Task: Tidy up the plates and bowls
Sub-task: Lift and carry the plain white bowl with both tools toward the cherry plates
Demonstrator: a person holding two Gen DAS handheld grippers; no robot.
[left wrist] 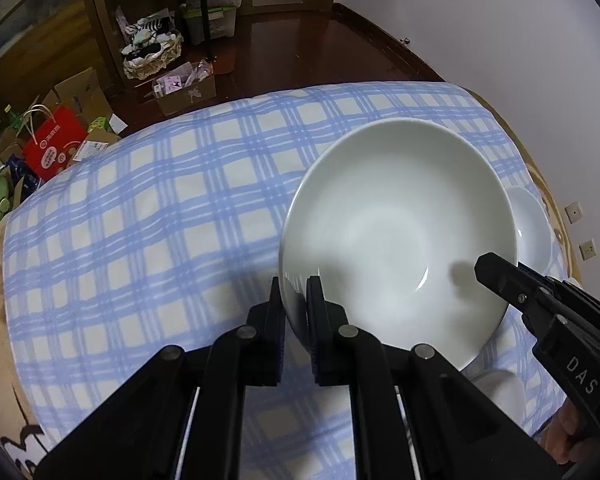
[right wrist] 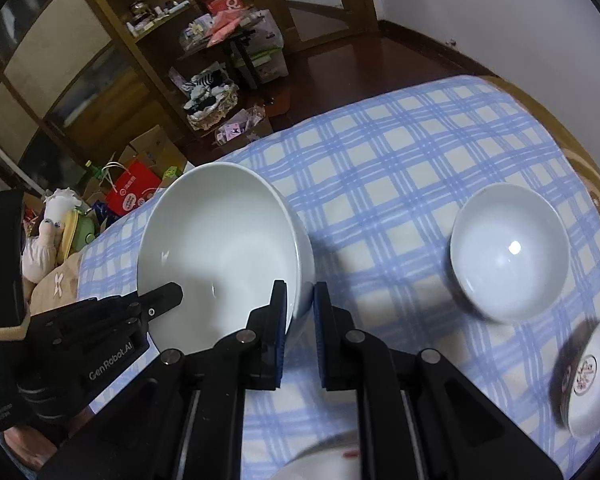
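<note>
A large white bowl hangs tilted above the blue checked tablecloth, held from both sides. My left gripper is shut on its near left rim, one pad inside and one outside. My right gripper reaches over the opposite rim, with its inner finger showing inside the bowl. In the right wrist view the large white bowl has my right gripper shut on its wall, while my left gripper grips the far side.
A smaller white bowl stands on the tablecloth to the right, and a flower-patterned bowl sits near the right edge. Another white dish shows under my right gripper. Boxes, a red bag and shelves crowd the floor beyond.
</note>
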